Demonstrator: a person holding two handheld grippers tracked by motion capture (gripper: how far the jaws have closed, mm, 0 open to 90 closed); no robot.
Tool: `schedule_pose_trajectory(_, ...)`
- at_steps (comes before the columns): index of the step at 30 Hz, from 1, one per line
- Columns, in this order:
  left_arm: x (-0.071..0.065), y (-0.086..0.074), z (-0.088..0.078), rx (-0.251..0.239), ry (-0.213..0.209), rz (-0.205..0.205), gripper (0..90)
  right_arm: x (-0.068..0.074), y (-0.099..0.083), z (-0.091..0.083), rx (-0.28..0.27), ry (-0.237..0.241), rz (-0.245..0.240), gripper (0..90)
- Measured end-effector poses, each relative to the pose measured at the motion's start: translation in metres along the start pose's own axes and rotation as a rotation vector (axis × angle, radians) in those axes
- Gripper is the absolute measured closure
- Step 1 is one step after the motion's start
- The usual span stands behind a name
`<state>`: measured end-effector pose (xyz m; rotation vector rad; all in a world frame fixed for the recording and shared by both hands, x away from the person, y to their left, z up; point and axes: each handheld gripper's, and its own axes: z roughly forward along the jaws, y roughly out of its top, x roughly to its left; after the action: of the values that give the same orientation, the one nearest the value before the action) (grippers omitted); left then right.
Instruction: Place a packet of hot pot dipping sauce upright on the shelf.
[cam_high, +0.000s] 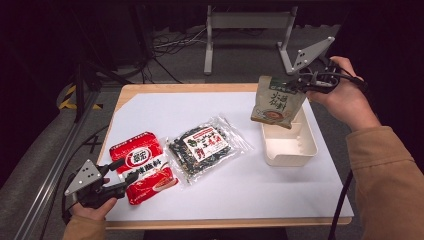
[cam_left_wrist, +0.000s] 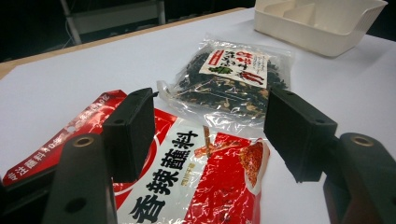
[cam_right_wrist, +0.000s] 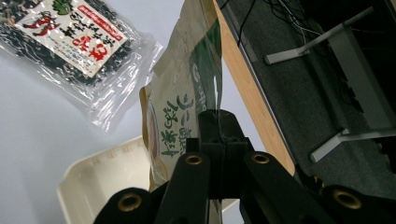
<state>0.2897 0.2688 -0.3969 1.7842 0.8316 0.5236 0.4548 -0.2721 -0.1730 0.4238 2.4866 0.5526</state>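
Right tool (cam_high: 302, 82) is clamped tight on the top edge of the tan seasoning pouch (cam_high: 276, 101), jaws fully pinched together on that seam, you can see it clearly in the right gripper view (cam_right_wrist: 218, 122). The pouch hangs below the grip with its long axis roughly vertical, tilted a little, bottom edge just over the far end of the cream bin (cam_high: 290, 145). So as I read it, the bin sits straight below the pouch, and the next move is basically a drop downward, lining the pouch's length up with the bin's long side so it doesn't catch on the rim.

Left tool (cam_high: 120, 176) is parked at the near left, jaws partly open and holding nothing, one on each side of the corner of the red sauce packet (cam_high: 143, 166) lying flat on the white surface (cam_high: 300, 190). The clear bag of dried peppercorns (cam_high: 206, 146) is just beside it, between the red packet and the bin. Left hand is clearly nearer to both.
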Motion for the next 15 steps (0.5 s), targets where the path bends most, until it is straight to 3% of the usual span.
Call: schedule_pose_trajectory(15,0.0,-0.006,-0.012,0.002,0.037,-0.018,34.6,-0.037,-0.009,0.027,0.007,-0.009,-0.032,90.0)
